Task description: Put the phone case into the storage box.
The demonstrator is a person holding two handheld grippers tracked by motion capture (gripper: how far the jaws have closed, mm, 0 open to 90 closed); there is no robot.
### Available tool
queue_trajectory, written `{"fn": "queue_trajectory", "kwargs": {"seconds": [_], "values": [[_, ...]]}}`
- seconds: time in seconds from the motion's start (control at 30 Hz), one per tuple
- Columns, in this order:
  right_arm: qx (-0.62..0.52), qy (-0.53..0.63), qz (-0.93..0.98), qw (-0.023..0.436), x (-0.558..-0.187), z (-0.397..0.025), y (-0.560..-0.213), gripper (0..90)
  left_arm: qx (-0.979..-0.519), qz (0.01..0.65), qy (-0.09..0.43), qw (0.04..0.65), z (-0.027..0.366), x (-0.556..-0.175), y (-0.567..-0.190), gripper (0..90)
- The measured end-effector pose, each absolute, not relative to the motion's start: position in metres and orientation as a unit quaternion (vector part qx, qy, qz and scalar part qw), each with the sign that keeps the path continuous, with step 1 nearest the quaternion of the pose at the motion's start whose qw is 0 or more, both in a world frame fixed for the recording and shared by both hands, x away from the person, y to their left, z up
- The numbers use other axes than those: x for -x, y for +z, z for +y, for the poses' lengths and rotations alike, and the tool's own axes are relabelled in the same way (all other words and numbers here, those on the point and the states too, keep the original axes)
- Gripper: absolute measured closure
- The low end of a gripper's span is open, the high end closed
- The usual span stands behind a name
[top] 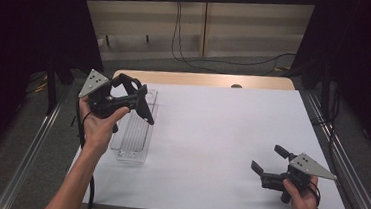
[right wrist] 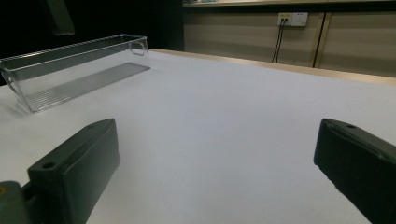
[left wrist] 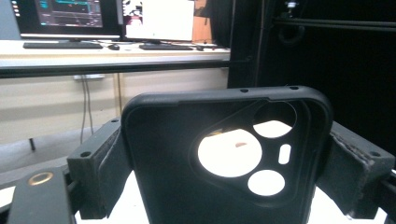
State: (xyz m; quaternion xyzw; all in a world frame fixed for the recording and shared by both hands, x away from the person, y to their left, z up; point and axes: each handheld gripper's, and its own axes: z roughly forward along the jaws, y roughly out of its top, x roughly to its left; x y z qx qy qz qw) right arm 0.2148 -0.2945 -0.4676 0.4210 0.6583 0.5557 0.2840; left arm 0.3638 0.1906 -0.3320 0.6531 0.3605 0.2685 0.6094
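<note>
The right tongs [top: 267, 167] rest spread and empty near the surface's [top: 221, 137] near right corner. By the left edge lies a clear tray [top: 131, 140]. Above its far end, the left tongs [top: 138, 101] pinch a black phone case [left wrist: 224, 158] by its sides, held upright off the surface.

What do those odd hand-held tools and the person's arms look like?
Each hand grips a black gripper: the left gripper and the right gripper both have two blocky black jaws with small screw holes, and a grey three-cornered plate dotted with holes on top. A black cable trails from the left one. The forearms are bare, with no sleeves.
</note>
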Motion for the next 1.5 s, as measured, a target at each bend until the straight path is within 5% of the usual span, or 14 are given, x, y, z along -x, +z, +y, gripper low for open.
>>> {"fn": "queue_trajectory", "kwargs": {"seconds": [1.5], "values": [[-0.417,0.553,0.664,0.282,-0.215,-0.296,-0.469,0.0,-0.636,0.416,0.322,0.564,0.192,-0.446,-0.373,13.2]]}}
